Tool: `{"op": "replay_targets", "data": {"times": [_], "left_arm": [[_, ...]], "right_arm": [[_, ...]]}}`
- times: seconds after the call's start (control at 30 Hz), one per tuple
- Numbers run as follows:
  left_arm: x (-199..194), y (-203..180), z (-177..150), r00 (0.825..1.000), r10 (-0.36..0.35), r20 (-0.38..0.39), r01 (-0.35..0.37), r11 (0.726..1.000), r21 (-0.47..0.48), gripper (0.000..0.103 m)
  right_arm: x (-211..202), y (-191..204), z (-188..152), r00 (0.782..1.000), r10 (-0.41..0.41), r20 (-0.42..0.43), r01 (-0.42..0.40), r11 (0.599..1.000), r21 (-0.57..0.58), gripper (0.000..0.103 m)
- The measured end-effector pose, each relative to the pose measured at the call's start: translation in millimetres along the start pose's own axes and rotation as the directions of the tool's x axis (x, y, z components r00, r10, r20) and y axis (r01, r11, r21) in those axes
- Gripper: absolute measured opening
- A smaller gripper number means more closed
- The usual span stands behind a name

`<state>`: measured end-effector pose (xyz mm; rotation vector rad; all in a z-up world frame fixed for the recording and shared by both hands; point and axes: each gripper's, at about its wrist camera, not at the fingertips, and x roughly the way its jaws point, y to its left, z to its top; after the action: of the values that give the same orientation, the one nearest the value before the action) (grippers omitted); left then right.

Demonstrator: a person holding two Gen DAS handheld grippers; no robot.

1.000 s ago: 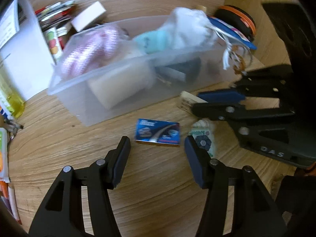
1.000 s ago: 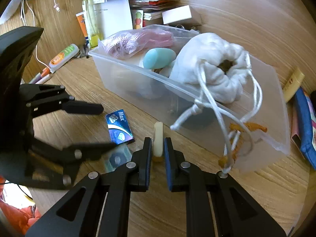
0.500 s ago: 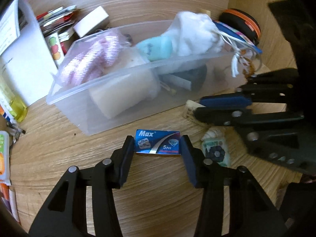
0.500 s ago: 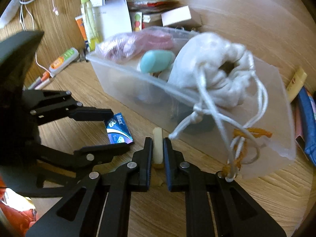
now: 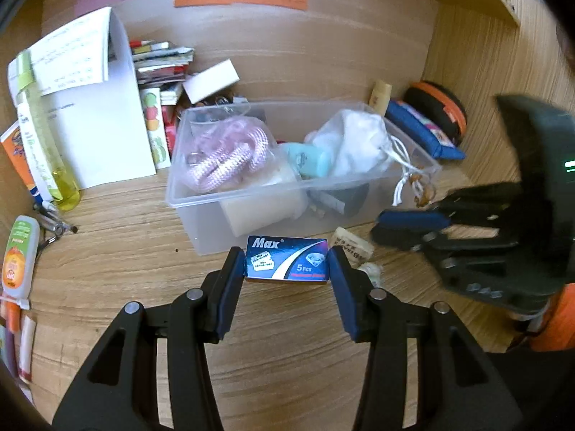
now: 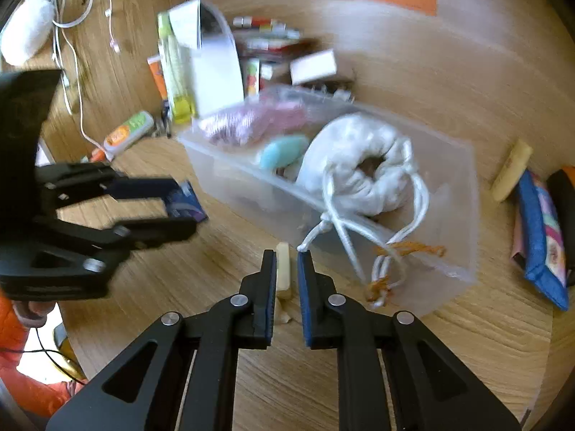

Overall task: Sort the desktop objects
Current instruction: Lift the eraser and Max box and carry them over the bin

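The left hand-held gripper (image 5: 286, 264) has closed in since a moment ago: a second back its fingers stood wide apart, short of the small dark-blue cardboard razor-blade box marked "Max" (image 5: 286, 259), and now both blue pads press against the box's short ends. The box appears lifted slightly off the wooden surface (image 5: 125, 251), though I cannot be sure it has cleared it. It sits just in front of the clear plastic storage bin (image 5: 201, 215), which shows more from above than before, so the view has risen and tilted back.

The right hand-held gripper (image 6: 287, 269) has changed little. Its fingers stay nearly together around the cream-coloured rectangular eraser (image 6: 283, 269), which stands on edge between them; the left pad touches it, while a thin gap shows on the right side, so I cannot tell whether the grip is firm. The eraser is next to the bin's near wall, close to where the white drawstring cords (image 6: 345, 237) hang over the rim.

Inside the bin lie a pink knitted bundle in a clear bag (image 5: 226, 154), a pale teal oval object (image 5: 312, 158) and a white cloth drawstring pouch (image 5: 355, 143). Behind the bin, a blue fabric pencil case (image 5: 420, 129) and a black round case with orange trim (image 5: 438, 107) rest against the wooden wall.
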<state>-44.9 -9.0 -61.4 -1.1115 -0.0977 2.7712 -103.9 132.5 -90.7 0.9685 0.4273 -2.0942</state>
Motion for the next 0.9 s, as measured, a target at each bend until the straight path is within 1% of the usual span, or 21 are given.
{"op": "replay_targets", "data": {"times": [0.1,0.13,0.23,0.3,0.37,0.4,0.5,0.57,0.63,0.73,0.9], "left_arm": [[-6,2,-5,1.000,0.001,0.010,-0.001,1.000,-0.021,0.047],[-7,3,-7,1.000,0.000,0.012,0.000,1.000,-0.026,0.047],[-11,7,-12,1.000,0.003,0.015,-0.003,0.999,-0.041,0.047],[-12,10,-14,1.000,0.001,0.016,0.000,0.999,-0.053,0.047],[-12,12,-14,1.000,-0.003,0.021,0.004,0.998,-0.062,0.047],[-13,13,-14,1.000,-0.003,0.024,0.005,0.998,-0.064,0.047],[-16,14,-9,0.999,-0.012,0.040,0.014,0.998,-0.069,0.047],[-20,15,-4,0.998,-0.014,0.058,0.018,0.998,-0.067,0.047],[-23,15,3,0.997,-0.021,0.076,0.026,0.997,-0.066,0.047],[-28,14,14,0.995,-0.028,0.100,0.034,0.997,-0.066,0.047],[-30,10,36,0.991,-0.039,0.130,0.047,0.997,-0.058,0.047]], "right_arm": [[20,-3,1,0.998,0.022,-0.063,-0.021,1.000,0.022,0.014],[25,-3,1,0.997,0.016,-0.078,-0.014,1.000,0.027,0.014],[39,-6,2,0.993,0.033,-0.109,-0.029,0.999,0.044,0.014],[45,-5,2,0.993,0.034,-0.116,-0.029,0.999,0.044,0.013],[47,-1,2,0.994,0.016,-0.109,-0.013,0.999,0.030,0.010],[46,2,3,0.994,0.007,-0.105,-0.004,1.000,0.021,0.010],[34,8,5,0.998,-0.012,-0.060,0.012,1.000,0.002,0.010],[21,11,8,1.000,-0.008,-0.023,0.008,1.000,0.003,0.010],[5,12,13,1.000,0.013,0.011,-0.013,1.000,0.010,0.010],[-21,10,19,0.997,0.053,0.061,-0.055,0.998,0.028,0.010],[-57,0,32,0.988,0.043,0.146,-0.047,0.999,0.027,0.010]]}}
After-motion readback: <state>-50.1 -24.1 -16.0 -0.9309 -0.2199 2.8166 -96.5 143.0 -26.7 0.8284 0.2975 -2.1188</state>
